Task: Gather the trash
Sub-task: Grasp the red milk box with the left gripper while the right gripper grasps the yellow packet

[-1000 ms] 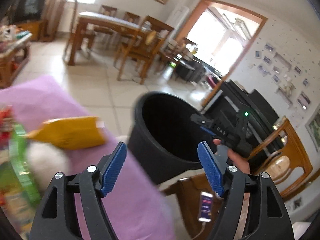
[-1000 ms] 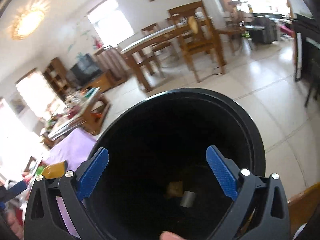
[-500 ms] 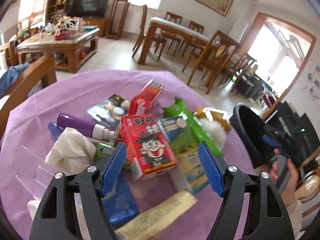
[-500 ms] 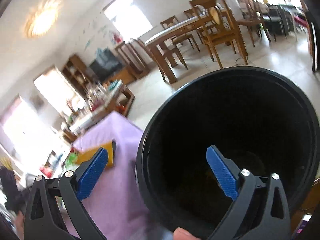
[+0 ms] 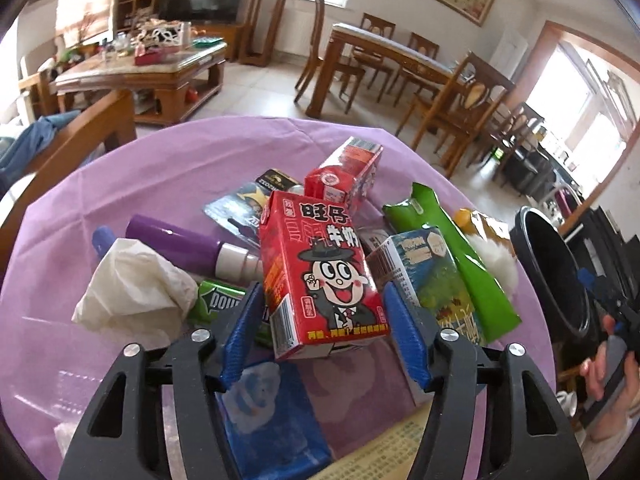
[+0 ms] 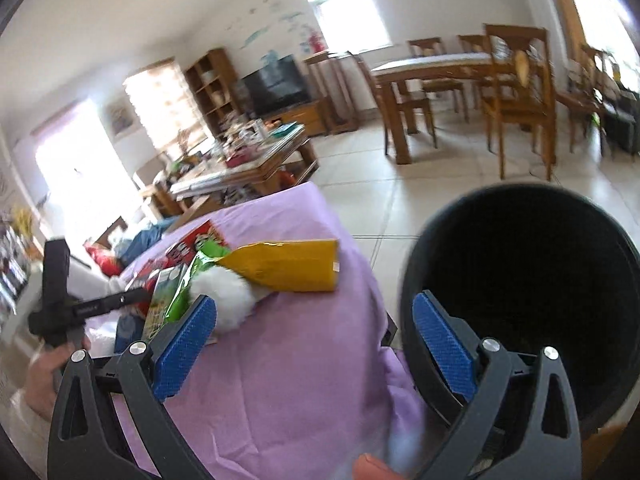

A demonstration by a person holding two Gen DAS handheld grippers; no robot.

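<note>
The left gripper (image 5: 324,328) has its jaws closing around the red milk carton (image 5: 320,276), which stands between the blue pads in the lower middle of the left wrist view; a narrow gap shows on each side, so the pads do not yet press on it. Just right of the carton lies a blue-green carton (image 5: 428,276), and beyond it a green snack bag (image 5: 456,256) slants toward the right. Left of the carton sit a green gum pack (image 5: 218,300), a crumpled white tissue (image 5: 132,284) and a purple bottle (image 5: 184,246). A blue packet (image 5: 272,416) lies under the jaws at the bottom. Behind the carton, toward the upper middle, a second red box (image 5: 348,172) stands. All rest on a purple tablecloth (image 5: 168,160).

The right gripper (image 6: 314,344) holds nothing, its jaws wide apart over the cloth in the lower half of the right wrist view. Its right finger overlaps the black trash bin (image 6: 520,292), which fills the right side, off the table's edge. In the middle left lie a yellow bag (image 6: 288,266) and a white fluffy wad (image 6: 228,296).
</note>
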